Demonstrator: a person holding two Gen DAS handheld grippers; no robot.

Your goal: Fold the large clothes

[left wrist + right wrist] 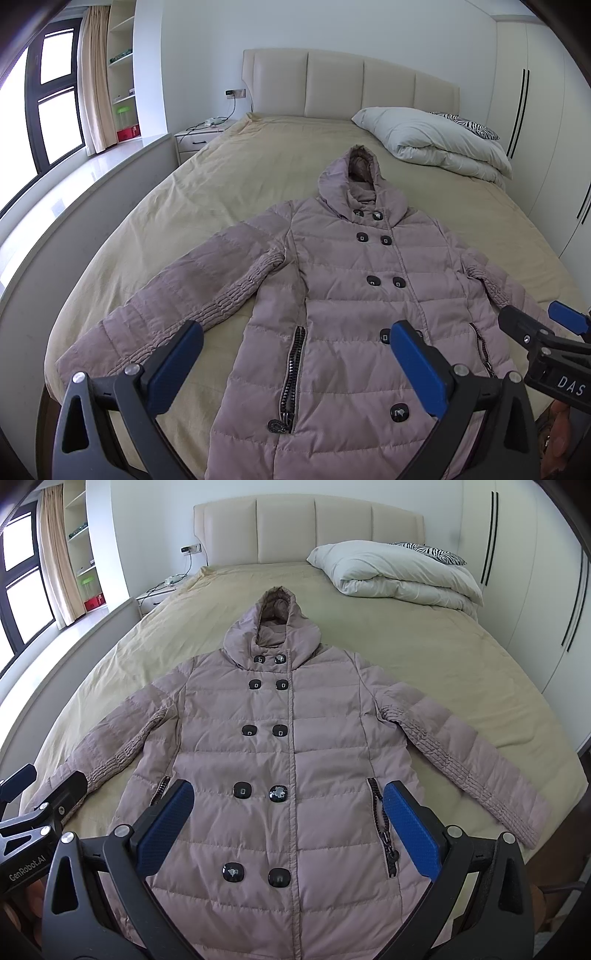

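A mauve quilted hooded coat (347, 306) (280, 757) lies flat and face up on the bed, buttoned, hood toward the headboard, both sleeves spread out to the sides. My left gripper (295, 354) is open and empty, hovering above the coat's lower left part near the zip pocket. My right gripper (288, 812) is open and empty, above the coat's lower front between the two pockets. The right gripper also shows in the left wrist view (535, 325), and the left gripper shows at the left edge of the right wrist view (40, 786).
The bed (424, 657) has a beige cover and a padded headboard (310, 528). A folded white duvet (399, 572) and a zebra pillow (432, 552) lie at the far right. A nightstand (199, 138), window ledge and shelves are on the left, wardrobe doors (535, 572) on the right.
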